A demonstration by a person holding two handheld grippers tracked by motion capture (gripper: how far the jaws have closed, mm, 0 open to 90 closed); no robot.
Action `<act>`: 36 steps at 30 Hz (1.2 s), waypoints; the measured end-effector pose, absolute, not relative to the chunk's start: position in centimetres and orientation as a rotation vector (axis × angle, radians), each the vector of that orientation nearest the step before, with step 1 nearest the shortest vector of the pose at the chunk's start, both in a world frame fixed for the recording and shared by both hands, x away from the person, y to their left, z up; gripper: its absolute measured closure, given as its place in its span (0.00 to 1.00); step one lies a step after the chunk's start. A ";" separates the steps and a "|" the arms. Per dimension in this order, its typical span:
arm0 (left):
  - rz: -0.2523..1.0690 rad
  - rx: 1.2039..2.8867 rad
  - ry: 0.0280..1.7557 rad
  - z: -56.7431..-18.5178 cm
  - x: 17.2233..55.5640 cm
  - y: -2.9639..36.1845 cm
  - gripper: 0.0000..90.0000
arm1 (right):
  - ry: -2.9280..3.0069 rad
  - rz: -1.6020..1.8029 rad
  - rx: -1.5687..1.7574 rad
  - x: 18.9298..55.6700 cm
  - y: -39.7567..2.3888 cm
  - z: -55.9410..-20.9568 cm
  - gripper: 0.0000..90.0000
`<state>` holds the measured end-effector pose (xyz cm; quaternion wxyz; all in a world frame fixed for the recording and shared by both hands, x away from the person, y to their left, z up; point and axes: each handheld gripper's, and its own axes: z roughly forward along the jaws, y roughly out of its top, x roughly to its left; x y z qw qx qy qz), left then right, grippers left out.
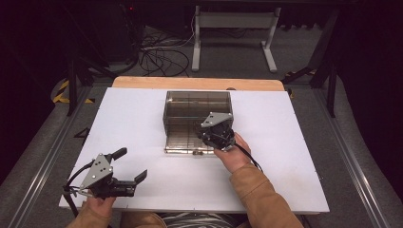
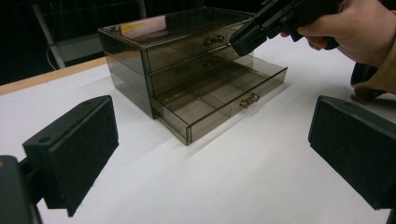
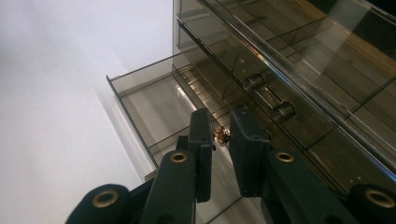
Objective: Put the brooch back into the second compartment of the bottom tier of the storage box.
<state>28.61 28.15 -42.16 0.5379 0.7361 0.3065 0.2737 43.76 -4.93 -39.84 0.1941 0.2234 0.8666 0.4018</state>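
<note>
The right tongs [image 3: 219, 140] are clenched on a small gold ornament [image 3: 221, 135] over the open bottom drawer [image 3: 144, 100] of the smoky clear drawer box [image 1: 197, 102], while the left tongs [image 1: 127, 166] rest released and empty on the desk [image 1: 285, 142], well apart from it. The piece is tiny and shiny, a speck between the pads — I judge it could slip out or bounce off a divider if let go too high. The middle drawer's handle [image 3: 268, 98] sits just beyond the tips — a bump there could jolt the grip.

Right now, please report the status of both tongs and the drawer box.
Left tongs open, idle. Right tongs shut on small gold piece over open bottom drawer. Nothing blocking.
</note>
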 end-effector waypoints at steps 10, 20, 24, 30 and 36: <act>0.649 1.751 0.731 -42.2 28.6 28.1 0.03 | 2.460 1.137 0.654 44.3 -4.9 -40.4 0.88; 0.646 1.748 0.733 -42.2 28.6 28.1 0.03 | 2.504 1.076 0.670 45.2 -4.5 -41.8 0.88; 0.646 1.748 0.731 -42.2 28.6 28.1 0.03 | 2.520 1.062 0.684 45.5 -4.3 -42.2 0.88; 0.651 1.752 0.728 -42.2 28.6 28.1 0.03 | 2.539 1.036 0.690 45.7 -4.0 -42.8 0.88; 0.640 1.749 0.735 -42.2 28.6 28.1 0.03 | 2.555 1.019 0.695 45.9 -3.8 -43.2 0.88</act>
